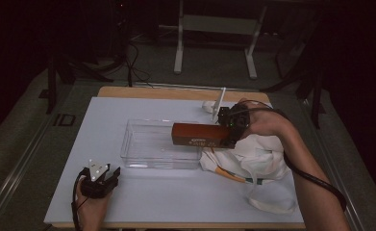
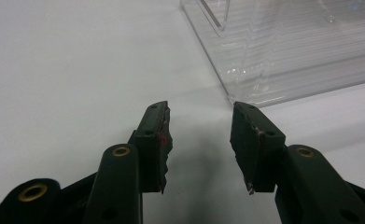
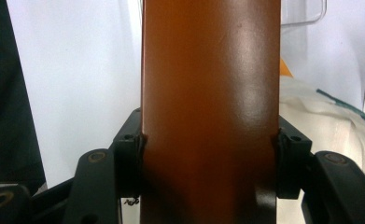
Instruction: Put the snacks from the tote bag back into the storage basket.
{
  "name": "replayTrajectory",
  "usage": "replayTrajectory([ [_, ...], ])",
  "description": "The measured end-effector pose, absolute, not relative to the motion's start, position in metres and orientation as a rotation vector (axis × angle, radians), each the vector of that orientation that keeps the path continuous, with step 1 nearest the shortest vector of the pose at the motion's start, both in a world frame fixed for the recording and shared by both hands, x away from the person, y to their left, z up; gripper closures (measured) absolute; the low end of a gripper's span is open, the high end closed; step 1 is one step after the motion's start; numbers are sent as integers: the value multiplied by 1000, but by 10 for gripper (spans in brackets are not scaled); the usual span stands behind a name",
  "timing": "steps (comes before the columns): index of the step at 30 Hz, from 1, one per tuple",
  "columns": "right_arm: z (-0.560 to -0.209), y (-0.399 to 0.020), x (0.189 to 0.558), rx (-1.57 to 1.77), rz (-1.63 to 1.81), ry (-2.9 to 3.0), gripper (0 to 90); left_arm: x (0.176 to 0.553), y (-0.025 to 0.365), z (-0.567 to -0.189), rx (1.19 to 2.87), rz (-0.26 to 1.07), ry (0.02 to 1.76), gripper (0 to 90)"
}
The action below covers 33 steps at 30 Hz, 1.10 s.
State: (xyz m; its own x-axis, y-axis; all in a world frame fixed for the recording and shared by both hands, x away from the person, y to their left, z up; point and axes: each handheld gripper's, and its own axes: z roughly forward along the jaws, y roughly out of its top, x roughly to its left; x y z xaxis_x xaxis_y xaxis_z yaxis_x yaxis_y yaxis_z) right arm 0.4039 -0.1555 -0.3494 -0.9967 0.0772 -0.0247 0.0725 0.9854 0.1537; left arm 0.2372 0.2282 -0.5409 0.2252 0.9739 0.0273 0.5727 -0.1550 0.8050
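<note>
Box (image 1: 197, 134) is clamped endwise by right gripper (image 1: 228, 131), held level over tray (image 1: 142, 159) rim for loading. Left gripper (image 1: 109, 177) is rested on counter (image 1: 176, 197), fingers (image 2: 154, 140) apart, empty.

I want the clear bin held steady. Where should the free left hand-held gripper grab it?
Probably the clear bin's near long wall, from the person's side: it is thin, upright, and faces the open left hand-held gripper.

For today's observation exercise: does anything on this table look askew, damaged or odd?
The white cloth bag lies crumpled beside the clear tray. The left gripper has chipped, ragged pads. The brown box, held in the right gripper, looks intact.
</note>
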Motion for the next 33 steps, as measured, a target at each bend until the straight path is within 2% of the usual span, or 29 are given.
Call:
replayTrajectory([
  [33, -366, -111, 403, 34, 174, 3121, 427, 237, 229, -541, 1821, 750, 1427, 578],
])
